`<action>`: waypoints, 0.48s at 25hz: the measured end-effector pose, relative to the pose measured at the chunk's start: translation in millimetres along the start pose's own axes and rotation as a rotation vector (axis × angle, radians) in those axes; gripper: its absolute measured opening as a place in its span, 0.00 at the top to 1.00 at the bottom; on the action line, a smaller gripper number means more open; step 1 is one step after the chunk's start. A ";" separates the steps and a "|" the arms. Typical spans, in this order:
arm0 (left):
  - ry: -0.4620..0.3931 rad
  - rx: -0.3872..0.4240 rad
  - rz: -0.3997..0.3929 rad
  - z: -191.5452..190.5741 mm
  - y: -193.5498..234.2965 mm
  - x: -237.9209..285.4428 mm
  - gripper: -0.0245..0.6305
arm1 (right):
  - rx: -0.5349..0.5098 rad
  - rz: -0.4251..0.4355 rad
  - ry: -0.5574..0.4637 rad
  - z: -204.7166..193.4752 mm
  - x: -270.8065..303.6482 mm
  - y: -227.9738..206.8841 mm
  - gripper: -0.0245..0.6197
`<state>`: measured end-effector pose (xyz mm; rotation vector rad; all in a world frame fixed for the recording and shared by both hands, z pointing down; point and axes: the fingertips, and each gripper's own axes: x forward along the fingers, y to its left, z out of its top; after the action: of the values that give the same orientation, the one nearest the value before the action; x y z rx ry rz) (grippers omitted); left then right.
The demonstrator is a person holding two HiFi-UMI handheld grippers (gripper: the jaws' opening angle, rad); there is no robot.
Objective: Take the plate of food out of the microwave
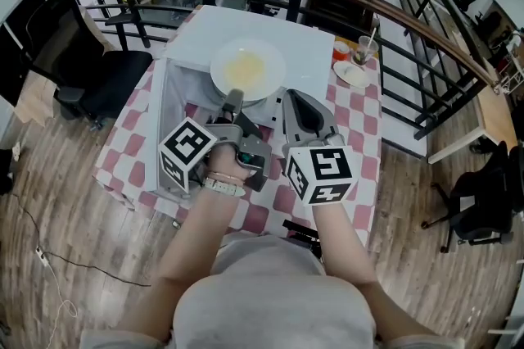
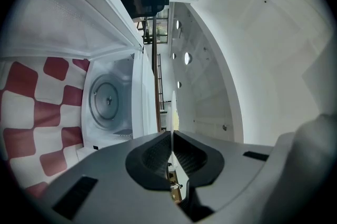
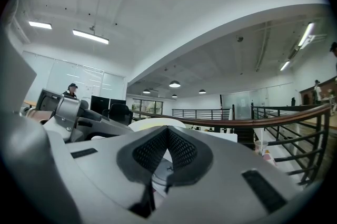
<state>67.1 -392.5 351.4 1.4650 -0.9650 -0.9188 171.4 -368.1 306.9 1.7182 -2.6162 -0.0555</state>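
A white plate (image 1: 248, 69) with pale yellow food (image 1: 244, 68) hangs level in front of and above the open white microwave (image 1: 307, 52). My left gripper (image 1: 234, 99) is shut on the plate's near rim. In the left gripper view the plate (image 2: 173, 112) shows edge-on as a thin white line running between the pads of the left gripper (image 2: 171, 139), with the microwave's bare turntable (image 2: 105, 99) to the left. My right gripper (image 1: 296, 103) is beside it on the right, shut and holding nothing. In the right gripper view, the plate (image 3: 158, 124) lies just beyond the right gripper (image 3: 167, 136).
The microwave door (image 1: 162, 122) swings out to the left over the red-checked tablecloth (image 1: 360, 126). A cup with a straw (image 1: 361, 51), a small red cup (image 1: 341, 50) and a small dish (image 1: 352, 75) stand at the table's right. A railing (image 1: 409, 20) runs behind; a black chair (image 1: 106, 81) stands at the left.
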 end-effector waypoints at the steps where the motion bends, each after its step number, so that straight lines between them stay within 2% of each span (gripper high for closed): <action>1: 0.000 0.000 0.000 -0.3 0.1 0.1 0.94 | -0.001 0.002 0.002 -0.3 0.1 0.6 0.92; 12: 0.006 -0.002 -0.001 -1.8 0.6 0.2 0.94 | 0.000 -0.007 0.027 -7.1 0.5 -0.4 0.92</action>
<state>68.7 -392.1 352.2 1.4659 -0.9592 -0.9153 171.8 -368.8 314.0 1.7162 -2.5912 -0.0321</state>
